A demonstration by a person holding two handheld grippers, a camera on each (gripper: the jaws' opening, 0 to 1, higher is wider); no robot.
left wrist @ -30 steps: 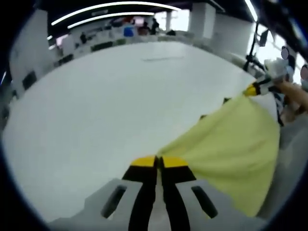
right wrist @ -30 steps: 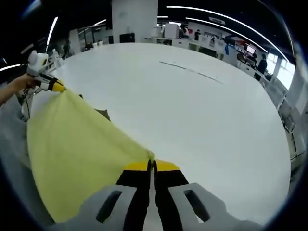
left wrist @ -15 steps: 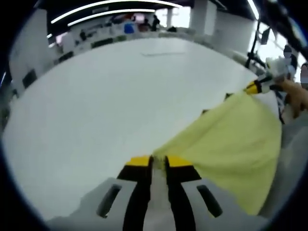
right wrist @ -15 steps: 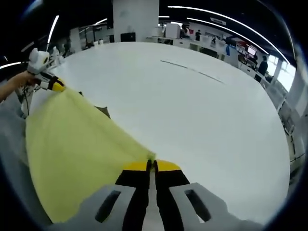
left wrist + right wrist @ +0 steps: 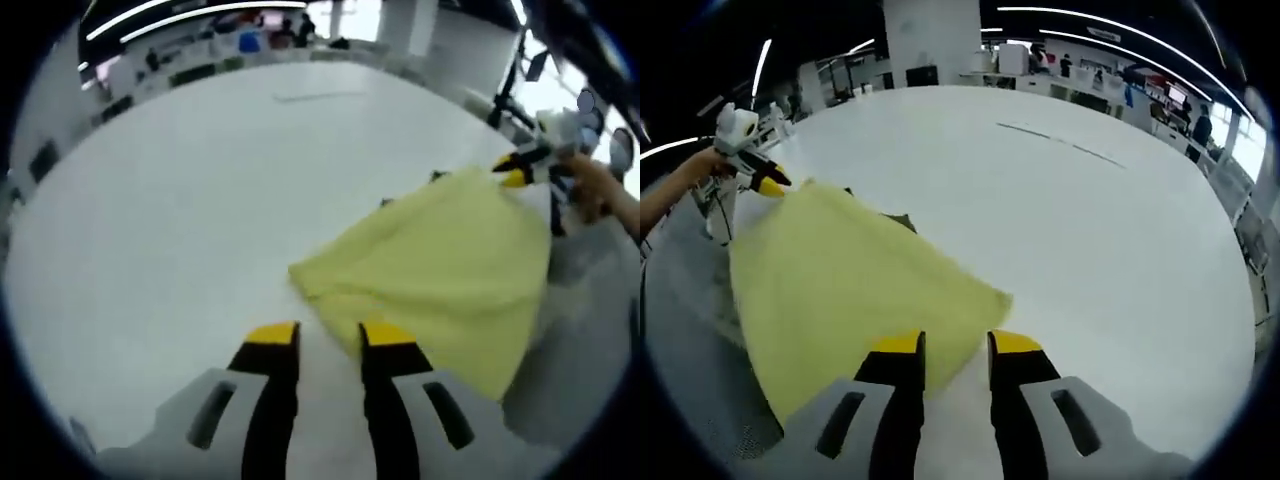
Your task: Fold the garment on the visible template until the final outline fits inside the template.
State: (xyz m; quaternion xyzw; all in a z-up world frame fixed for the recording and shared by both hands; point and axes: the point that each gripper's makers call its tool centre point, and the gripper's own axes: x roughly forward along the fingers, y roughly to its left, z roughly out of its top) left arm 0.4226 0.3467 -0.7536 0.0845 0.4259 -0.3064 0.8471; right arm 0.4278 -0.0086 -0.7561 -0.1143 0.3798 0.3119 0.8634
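Yellow fabric garment (image 5: 440, 265) lies on the white table (image 5: 180, 200), corner just ahead of both parted, empty grippers: left gripper (image 5: 330, 335), right gripper (image 5: 953, 343). Template outline not discernible.

A garment (image 5: 440, 270) lies on a broad counter (image 5: 190, 190), near its edge, in the left gripper view. The left claw (image 5: 328, 335) sits just before the garment's near corner, its jaws apart, with nothing between them. The right claw (image 5: 513, 172) appears at the garment's far right corner, a hand (image 5: 592, 188) behind it.

In the right gripper view, the garment (image 5: 840, 280) spreads to the left on the counter (image 5: 1100, 250). The right claw (image 5: 955, 345) stands just before the cloth's near corner, jaws parted. The left claw (image 5: 773, 185) meets the far left corner, a hand (image 5: 695, 170) behind it. Desks and people stand beyond the counter.
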